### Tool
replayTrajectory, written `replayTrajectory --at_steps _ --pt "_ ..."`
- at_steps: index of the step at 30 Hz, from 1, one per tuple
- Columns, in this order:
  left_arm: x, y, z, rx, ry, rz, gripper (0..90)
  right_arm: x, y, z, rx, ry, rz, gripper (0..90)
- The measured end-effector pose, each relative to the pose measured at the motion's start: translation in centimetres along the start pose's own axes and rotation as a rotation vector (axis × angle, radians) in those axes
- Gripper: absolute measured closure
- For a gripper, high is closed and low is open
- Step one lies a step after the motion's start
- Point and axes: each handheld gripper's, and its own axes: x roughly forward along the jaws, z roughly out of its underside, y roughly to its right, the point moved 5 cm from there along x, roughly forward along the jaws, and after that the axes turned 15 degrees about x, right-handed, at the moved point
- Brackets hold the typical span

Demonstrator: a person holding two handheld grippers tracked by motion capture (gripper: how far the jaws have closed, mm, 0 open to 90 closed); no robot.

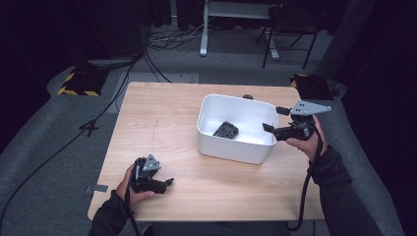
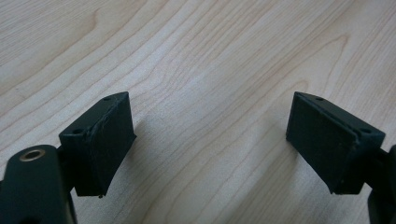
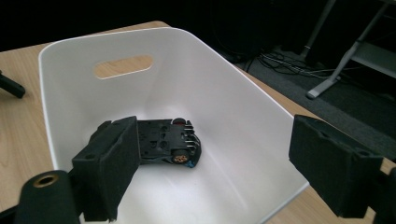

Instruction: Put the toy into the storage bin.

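A white plastic bin (image 1: 235, 147) stands on the wooden table (image 1: 162, 123), right of centre. A flat black part (image 1: 225, 130) with pins and a small round piece lies on the bin's floor (image 3: 173, 140). My right gripper (image 1: 272, 119) hovers over the bin's right rim (image 3: 243, 74), open, with nothing between its jaws. My left gripper (image 1: 170, 182) rests low over bare wood near the table's front left, open and empty; the left gripper view has its pads (image 2: 102, 140) spread wide above the wood grain.
A small dark object (image 1: 248, 97) sits just behind the bin. Beyond the table lie cables (image 1: 172, 37) on grey floor, a white desk leg (image 1: 203, 29), a chair (image 1: 290, 29) and yellow-black striped plates (image 1: 78, 81). Bare wood stretches across the table's left half.
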Motion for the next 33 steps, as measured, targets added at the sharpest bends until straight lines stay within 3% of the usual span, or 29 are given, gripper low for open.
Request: replayTrajectory --at_steps 9,33 --pt "0.0 0.0 0.0 0.001 0.001 0.000 15.3 -1.1 0.7 0.2 0.004 0.008 0.039 16.4" --pt "0.0 0.0 0.0 0.000 0.001 0.001 15.3 -4.1 1.9 2.3 0.028 0.034 0.069 16.7"
